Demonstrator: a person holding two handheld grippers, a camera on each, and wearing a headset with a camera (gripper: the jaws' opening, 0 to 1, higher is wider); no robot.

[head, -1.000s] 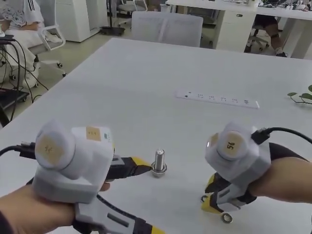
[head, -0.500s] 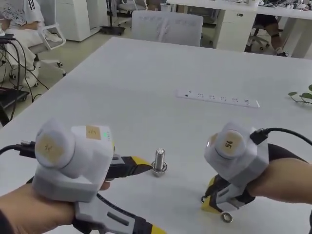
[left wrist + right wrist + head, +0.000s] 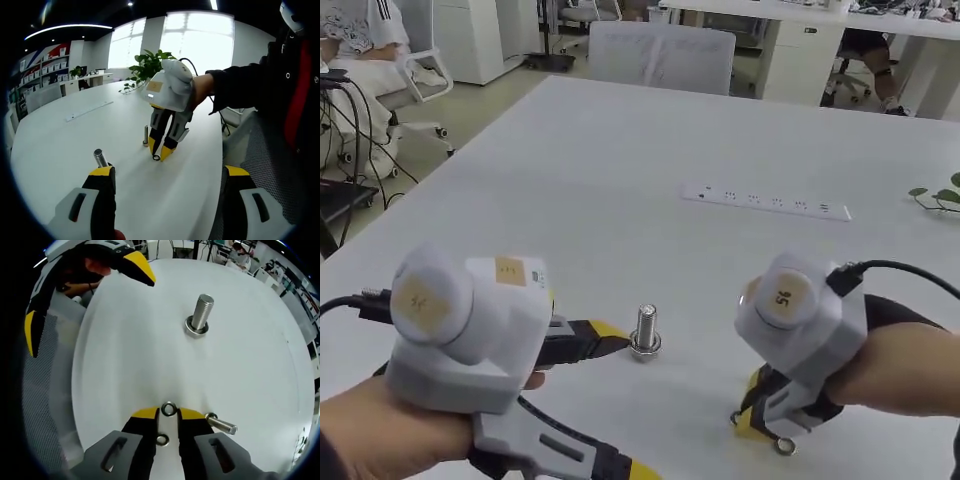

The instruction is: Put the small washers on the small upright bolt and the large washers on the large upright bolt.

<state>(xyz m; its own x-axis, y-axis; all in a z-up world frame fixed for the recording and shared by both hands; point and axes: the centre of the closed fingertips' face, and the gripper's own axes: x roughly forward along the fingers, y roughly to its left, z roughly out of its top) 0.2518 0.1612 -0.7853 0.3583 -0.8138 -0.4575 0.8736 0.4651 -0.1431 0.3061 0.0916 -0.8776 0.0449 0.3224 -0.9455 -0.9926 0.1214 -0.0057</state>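
Nudged slightly lower, the right gripper (image 3: 168, 412) pinches a light, slippery washer (image 3: 169, 404) by its rim (likely to skid if squeezed off-centre) while the left gripper (image 3: 168, 172) gapes open

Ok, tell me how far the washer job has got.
Done: nothing certain; the ring at the base of the large bolt may be its own flange. In hand: the right gripper has its tips around a washer on the table beside the small bolt, grip unclear; the left gripper is open. Left: a second washer between the right jaws, then threading.
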